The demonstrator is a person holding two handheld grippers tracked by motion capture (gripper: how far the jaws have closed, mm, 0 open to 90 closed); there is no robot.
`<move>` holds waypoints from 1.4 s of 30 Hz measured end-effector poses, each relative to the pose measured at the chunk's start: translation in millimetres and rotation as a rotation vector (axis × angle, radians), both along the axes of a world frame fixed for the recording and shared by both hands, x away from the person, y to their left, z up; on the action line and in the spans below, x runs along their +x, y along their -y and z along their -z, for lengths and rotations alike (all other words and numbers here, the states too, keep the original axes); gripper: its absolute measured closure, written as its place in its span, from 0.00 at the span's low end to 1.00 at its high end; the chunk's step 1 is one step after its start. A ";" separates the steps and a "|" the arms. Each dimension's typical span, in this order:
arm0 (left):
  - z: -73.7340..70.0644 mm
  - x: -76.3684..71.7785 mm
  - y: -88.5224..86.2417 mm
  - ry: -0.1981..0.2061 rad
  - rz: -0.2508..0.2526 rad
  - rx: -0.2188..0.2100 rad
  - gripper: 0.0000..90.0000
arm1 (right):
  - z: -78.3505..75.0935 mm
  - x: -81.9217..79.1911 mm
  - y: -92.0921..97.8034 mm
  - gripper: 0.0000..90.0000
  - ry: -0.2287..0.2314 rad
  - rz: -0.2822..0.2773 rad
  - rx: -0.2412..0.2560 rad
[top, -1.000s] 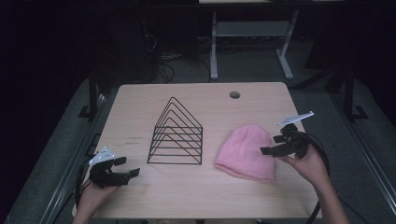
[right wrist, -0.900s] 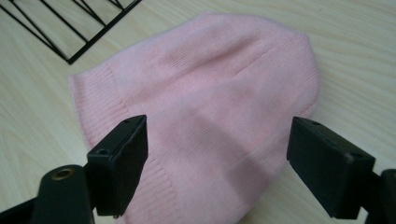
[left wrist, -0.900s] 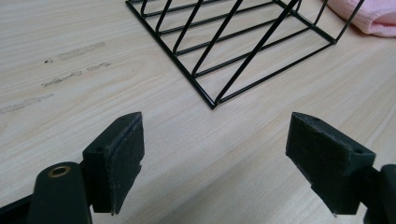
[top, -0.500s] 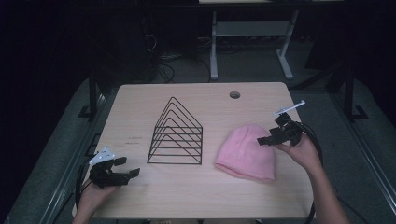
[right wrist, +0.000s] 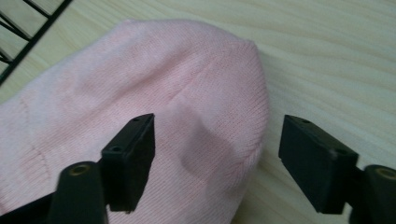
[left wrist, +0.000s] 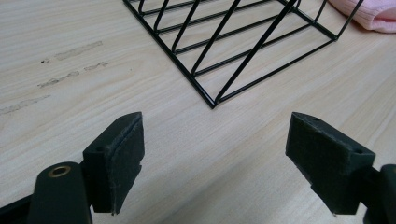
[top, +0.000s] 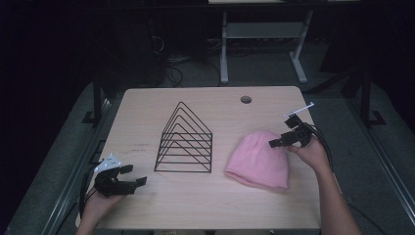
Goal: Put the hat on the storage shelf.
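A pink knit beanie (top: 257,159) lies flat on the right part of the wooden table (top: 205,105). My right gripper (top: 275,143) hovers open over the beanie's top right edge; in the right gripper view the beanie (right wrist: 140,107) lies under and between the spread jaws. A black wire rack (top: 185,142) of triangular dividers stands at the table's middle. My left gripper (top: 133,177) rests open near the front left corner, pointing right toward the rack (left wrist: 243,42), with nothing between its pads (left wrist: 116,154).
A round cable hole (top: 246,100) sits near the table's far edge. Faint scuff marks (left wrist: 70,51) mark the wood left of the rack. Beyond the table are a dark floor, cables and a white desk frame (top: 259,39).
My right gripper has moved forward and left, from beside the beanie's right edge to over its top right part. The left gripper has stayed in place.
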State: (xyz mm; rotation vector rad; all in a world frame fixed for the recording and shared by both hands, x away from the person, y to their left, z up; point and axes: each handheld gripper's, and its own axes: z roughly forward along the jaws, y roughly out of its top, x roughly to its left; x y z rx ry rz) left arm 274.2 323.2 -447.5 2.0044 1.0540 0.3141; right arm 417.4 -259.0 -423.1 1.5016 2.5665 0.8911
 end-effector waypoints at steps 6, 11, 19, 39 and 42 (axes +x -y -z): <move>0.0 0.2 -0.5 -0.006 0.002 0.006 0.22 | 8.5 5.0 -2.4 0.42 -0.035 0.018 -0.015; -0.3 0.2 -0.8 -0.003 0.000 0.004 0.22 | 13.8 8.7 -4.5 0.51 -0.058 0.016 -0.002; -1.4 0.4 -2.2 -0.003 -0.006 0.011 0.22 | 22.1 11.4 -6.4 0.65 -0.088 0.013 0.013; -1.3 -0.9 -2.8 -0.001 -0.016 0.002 0.22 | 19.7 9.2 -2.1 0.86 -0.096 0.026 0.093; -1.7 -0.1 -2.7 0.000 -0.008 0.008 0.22 | 14.3 7.4 -0.7 0.86 -0.089 0.023 0.106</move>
